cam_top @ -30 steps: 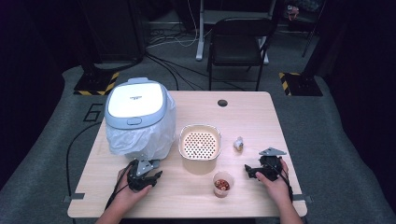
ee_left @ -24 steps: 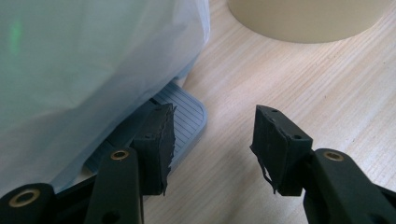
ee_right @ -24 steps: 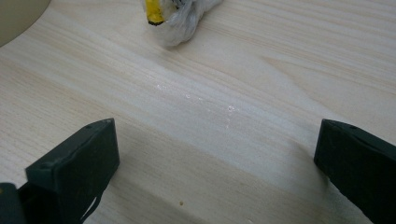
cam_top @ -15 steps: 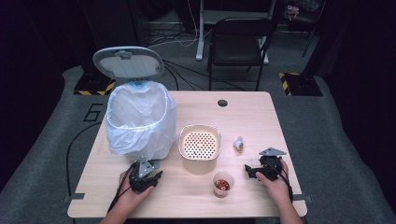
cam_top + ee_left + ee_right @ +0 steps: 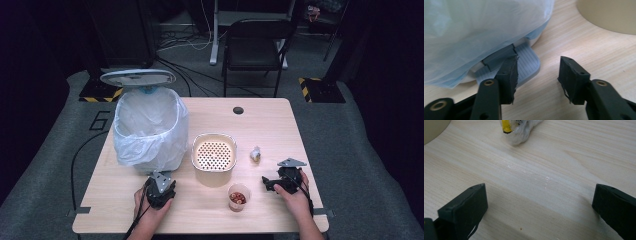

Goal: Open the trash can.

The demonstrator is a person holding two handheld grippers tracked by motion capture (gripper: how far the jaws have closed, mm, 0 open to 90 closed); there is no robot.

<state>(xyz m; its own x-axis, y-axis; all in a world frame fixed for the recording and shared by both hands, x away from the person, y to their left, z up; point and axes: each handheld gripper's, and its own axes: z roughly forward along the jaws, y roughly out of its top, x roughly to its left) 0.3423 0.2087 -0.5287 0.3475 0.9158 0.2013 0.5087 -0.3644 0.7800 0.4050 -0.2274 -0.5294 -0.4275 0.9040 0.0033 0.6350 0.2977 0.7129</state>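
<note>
- High view: pedal bin [image 5: 150,131] lined with a white bag stands at the left of the table [image 5: 280,125], lid [image 5: 137,77] swung up and open behind it.
- Left tool [image 5: 159,179] sits just in front of the bin's base, held by the left hand [image 5: 150,210]; cable [image 5: 75,165] trails off the table's left edge.
- Beige perforated strainer bowl [image 5: 214,157] is just right of the bin; small clear cup [image 5: 238,196] with red-brown bits stands in front of it.
- Crumpled white wrapper [image 5: 255,154] lies right of the bowl, apart from it.
- Right tool [image 5: 270,183] rests on the table at the right, jaws pointing left toward the cup, clear of it; right hand [image 5: 295,197] grips it.
- Left gripper view: grey ribbed pedal [image 5: 527,62] sticks out from under the bag at the bin's base. The left jaw tip sits over the pedal's near edge; can't tell if it presses on it. The right jaw is over bare table.
- Left jaws partly apart, nothing clamped; they have just been closing, with only table between them.
- Bowl wall [image 5: 609,15] at top right.
- Right gripper view: right jaws wide apart over bare wood, nothing between them.
- Wrapper [image 5: 520,130], with a yellow bit showing, lies ahead of the jaws, well clear; bowl edge [image 5: 432,127] at top left.
</note>
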